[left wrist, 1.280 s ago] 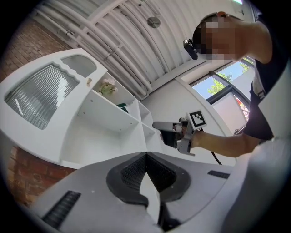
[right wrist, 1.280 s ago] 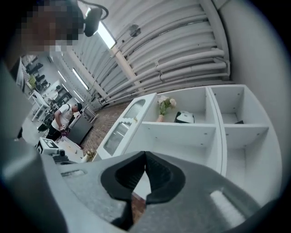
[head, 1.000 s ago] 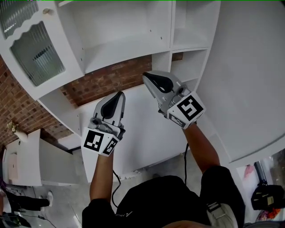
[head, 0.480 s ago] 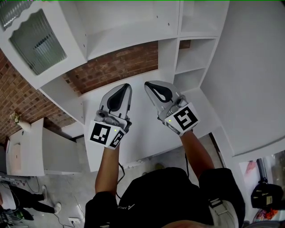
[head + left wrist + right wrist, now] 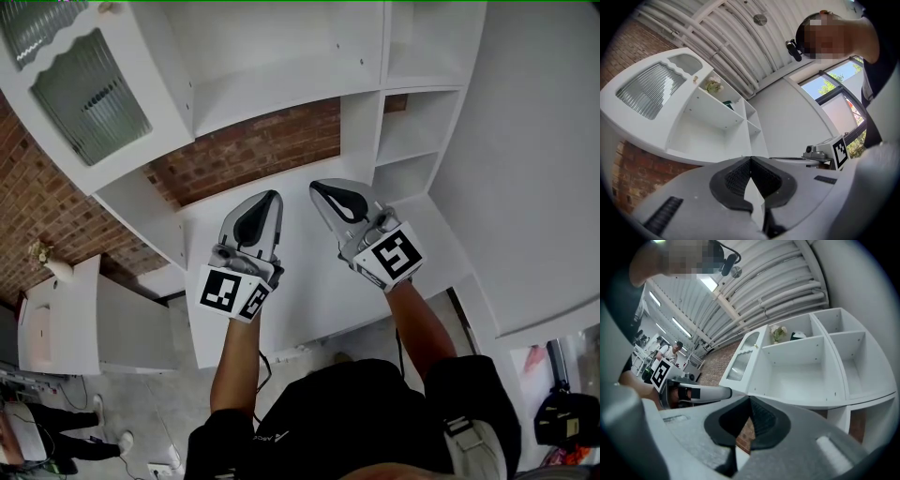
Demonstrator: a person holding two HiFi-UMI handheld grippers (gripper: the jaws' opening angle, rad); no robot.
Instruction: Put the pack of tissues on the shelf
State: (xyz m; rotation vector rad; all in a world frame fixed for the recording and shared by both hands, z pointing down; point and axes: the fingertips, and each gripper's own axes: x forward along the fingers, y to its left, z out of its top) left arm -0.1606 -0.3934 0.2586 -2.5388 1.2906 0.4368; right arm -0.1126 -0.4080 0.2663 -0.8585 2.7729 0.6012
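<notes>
tall white wooden shelf unit with open compartments (image 5: 281, 84): shifted in head view since a second ago, more of right-hand cubbies now shown.
flat white desk top (image 5: 309, 300): seen below shelf unit, under both grippers.
left gripper (image 5: 265, 202), right gripper (image 5: 326, 192): brought lower and nearer together than before, held side by side. both pairs of jaws pressed fully together, nothing gripped.
pack of tissues: not found in any view. judged either already shelved or not yet fetched.

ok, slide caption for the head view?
Shut, empty left claw and right claw side by side over a white desk below the shelves; no tissue pack in view.
</notes>
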